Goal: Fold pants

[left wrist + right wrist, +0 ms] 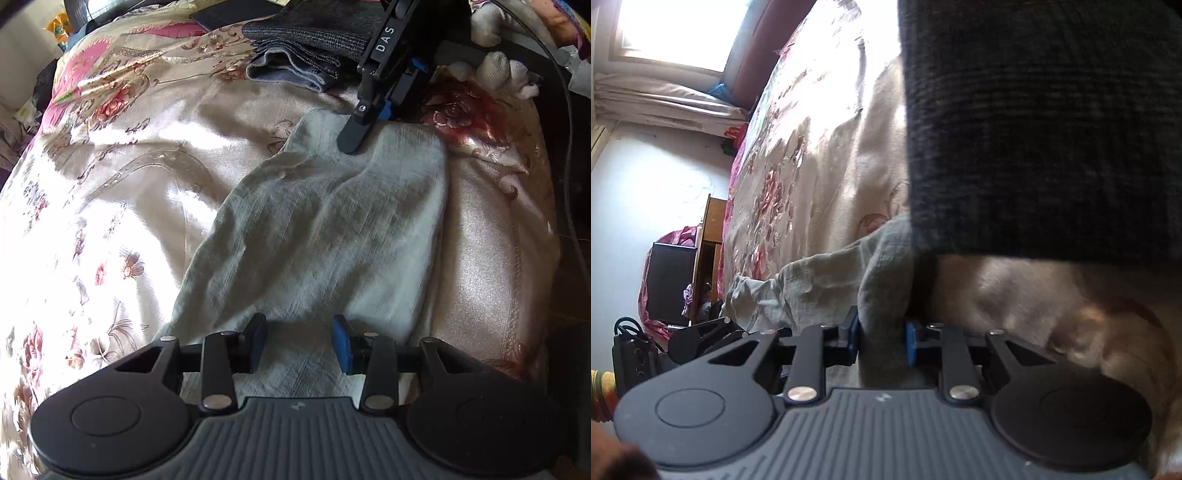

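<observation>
Left gripper [299, 341]: fingers spread apart, nothing between them, hovering over the near end of the pale grey-green pants [332, 229]. Pants lie rumpled on the floral bedspread [122, 177], toward its right edge. Right gripper [882, 341]: fingers clenched on a fold at the pants' far end. Beyond it, a stack of dark folded garments [306, 51] at the bedspread's far edge.
</observation>
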`<state>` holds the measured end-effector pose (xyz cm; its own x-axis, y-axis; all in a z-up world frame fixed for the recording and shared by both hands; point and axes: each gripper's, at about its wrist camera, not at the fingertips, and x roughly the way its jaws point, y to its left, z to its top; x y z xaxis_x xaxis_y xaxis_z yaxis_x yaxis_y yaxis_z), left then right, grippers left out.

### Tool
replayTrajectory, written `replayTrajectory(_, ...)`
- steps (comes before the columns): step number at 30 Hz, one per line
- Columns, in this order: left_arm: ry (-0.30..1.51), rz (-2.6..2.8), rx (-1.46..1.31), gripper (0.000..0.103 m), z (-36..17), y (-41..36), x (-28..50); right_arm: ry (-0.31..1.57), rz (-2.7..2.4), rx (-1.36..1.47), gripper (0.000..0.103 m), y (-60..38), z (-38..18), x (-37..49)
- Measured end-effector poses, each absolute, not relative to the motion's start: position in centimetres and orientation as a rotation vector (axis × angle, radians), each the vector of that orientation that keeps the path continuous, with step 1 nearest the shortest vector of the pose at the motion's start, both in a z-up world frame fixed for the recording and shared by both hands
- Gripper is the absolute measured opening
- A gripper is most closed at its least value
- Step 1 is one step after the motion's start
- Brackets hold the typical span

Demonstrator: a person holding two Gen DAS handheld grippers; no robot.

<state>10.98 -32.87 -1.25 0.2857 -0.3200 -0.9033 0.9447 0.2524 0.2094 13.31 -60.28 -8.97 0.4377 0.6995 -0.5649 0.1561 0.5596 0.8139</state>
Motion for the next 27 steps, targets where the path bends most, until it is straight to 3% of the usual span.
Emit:
replayTrajectory(3,0.876,-1.003,0.891,0.054,-1.5,-33.3,11.2,1.083,0.403,1.038,0.005,-59.4,-10.4,14.4)
replayTrajectory(15,0.835,-1.1,0.784,0.054,-1.4,-38.1,10.2,1.025,0.075,1.097,0.006,-65.5,-4.2,8.8)
replayTrajectory(19,0.815,-1.121,0.747,0.054,-1.5,-39.9,9.8,1.096,0.04,1.001,0.018,-65.1,-3.3,8.7)
replayTrajectory(21,0.807,-1.119,0.76,0.054,-1.3,-39.3,10.0,1.109,0.071,0.982,0.045,-64.3,-3.5,8.5)
replayTrajectory(23,0.815,-1.092,0.786,0.054,-1.1,-38.1,10.5,1.088,0.094,0.963,0.047,-63.7,-4.1,8.4)
replayTrajectory(25,0.824,-1.058,0.809,0.054,-1.0,-36.7,10.9,1.077,0.119,0.949,0.043,-63.0,-4.6,8.6)
replayTrajectory(26,0.829,-1.044,0.817,0.055,-0.9,-36.1,11.0,1.083,0.113,0.941,0.028,-62.5,-4.6,8.9)
replayTrajectory(27,0.838,-1.026,0.827,0.055,-0.9,-35.3,11.2,1.098,0.1,0.949,0.007,-62.5,-4.6,9.1)
